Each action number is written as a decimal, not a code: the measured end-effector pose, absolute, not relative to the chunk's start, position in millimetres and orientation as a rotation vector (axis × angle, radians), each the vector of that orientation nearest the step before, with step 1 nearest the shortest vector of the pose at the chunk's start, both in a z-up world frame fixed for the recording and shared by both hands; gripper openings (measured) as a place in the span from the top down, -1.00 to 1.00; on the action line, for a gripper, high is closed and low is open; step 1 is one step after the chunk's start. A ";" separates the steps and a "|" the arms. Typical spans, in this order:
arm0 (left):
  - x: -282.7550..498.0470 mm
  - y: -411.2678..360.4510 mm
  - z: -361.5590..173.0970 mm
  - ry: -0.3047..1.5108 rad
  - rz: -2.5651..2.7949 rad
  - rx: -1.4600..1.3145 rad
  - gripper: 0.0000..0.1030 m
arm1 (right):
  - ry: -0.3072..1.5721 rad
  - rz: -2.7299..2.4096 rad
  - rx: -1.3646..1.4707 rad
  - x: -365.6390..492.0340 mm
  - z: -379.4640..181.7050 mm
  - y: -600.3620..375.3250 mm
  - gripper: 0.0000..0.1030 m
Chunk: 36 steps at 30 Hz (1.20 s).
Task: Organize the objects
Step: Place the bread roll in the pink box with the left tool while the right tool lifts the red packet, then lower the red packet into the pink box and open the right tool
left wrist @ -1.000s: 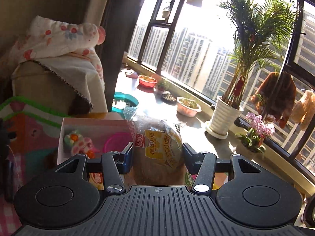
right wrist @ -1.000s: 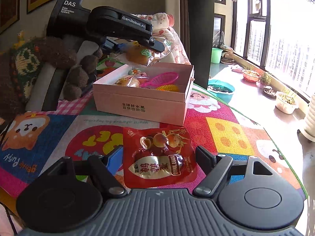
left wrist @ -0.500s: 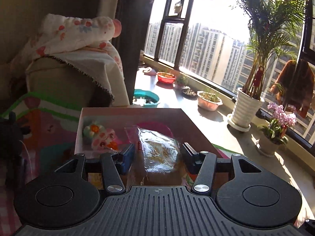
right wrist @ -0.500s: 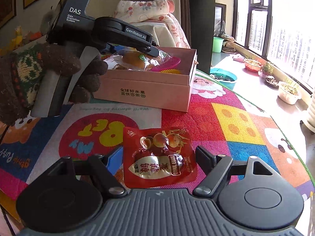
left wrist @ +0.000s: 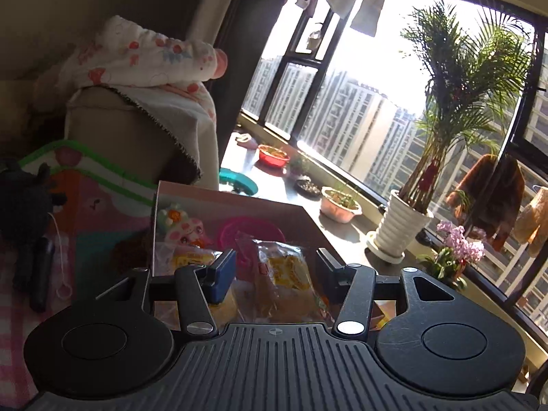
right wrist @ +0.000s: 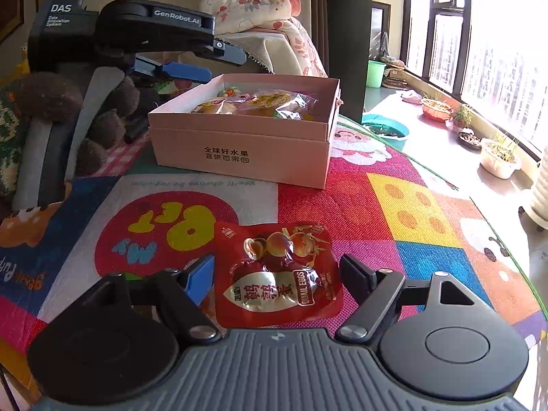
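Now the right tool (right wrist: 275, 274) straddles the red snack pouch (right wrist: 276, 274), open and not yet gripping.
Close squarely on the pouch's flat sides, then lift clear of the mat (right wrist: 394, 205) before heading for the pink box (right wrist: 239, 150); the glossy, limp pouch may sag. Over the box, the left tool (left wrist: 274, 269) is open, holding nothing, above a bread packet (left wrist: 287, 274).

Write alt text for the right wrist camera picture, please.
A red quail egg packet lies on a colourful play mat between the open right claw. Behind it, the left claw hovers over a pink box holding wrapped snacks.
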<state>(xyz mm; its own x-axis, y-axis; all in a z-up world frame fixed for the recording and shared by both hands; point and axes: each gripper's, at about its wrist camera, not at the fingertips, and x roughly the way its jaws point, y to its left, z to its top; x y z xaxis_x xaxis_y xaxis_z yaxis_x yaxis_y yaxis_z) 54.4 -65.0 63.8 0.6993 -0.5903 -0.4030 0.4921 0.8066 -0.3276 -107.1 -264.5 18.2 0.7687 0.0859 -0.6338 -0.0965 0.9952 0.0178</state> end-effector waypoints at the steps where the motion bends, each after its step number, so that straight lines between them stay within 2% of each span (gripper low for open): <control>1: 43.1 -56.4 61.3 0.510 -0.594 -0.170 -0.07 | 0.680 0.099 -0.025 -108.1 20.4 -266.0 -0.52; 10: 0.9 15.7 35.7 0.595 -0.497 -0.080 -0.08 | 0.623 0.187 -0.030 -48.9 86.4 -263.6 -0.52; 14: -0.4 37.0 31.2 0.610 -0.486 -0.124 -0.07 | 0.605 0.177 -0.054 16.8 117.7 -245.0 -0.52; 18: 2.1 50.2 25.9 0.626 -0.482 -0.140 -0.07 | 0.607 0.137 -0.063 85.4 124.3 -224.1 -0.52; 21: 2.7 60.0 21.7 0.643 -0.470 -0.128 -0.07 | 0.616 0.095 -0.060 117.1 123.9 -218.7 -0.70; 22: 2.9 63.5 20.6 0.645 -0.463 -0.125 -0.07 | 0.620 0.083 -0.051 122.7 123.9 -218.9 -0.70; 28: 18.7 79.6 15.4 0.658 -0.389 -0.159 -0.07 | 0.620 0.088 -0.082 98.6 117.9 -216.3 -0.77; 36: 69.3 66.7 28.9 0.597 -0.283 -0.169 -0.04 | 0.596 0.201 -0.170 10.6 85.0 -191.5 -0.78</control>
<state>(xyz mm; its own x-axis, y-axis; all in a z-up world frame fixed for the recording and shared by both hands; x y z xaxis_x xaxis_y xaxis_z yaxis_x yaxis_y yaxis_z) 69.3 66.7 28.9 0.7902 -0.3097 -0.5288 0.2129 0.9479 -0.2371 10.6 -191.5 85.0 0.8092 0.1379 -0.5711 -0.2355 0.9667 -0.1003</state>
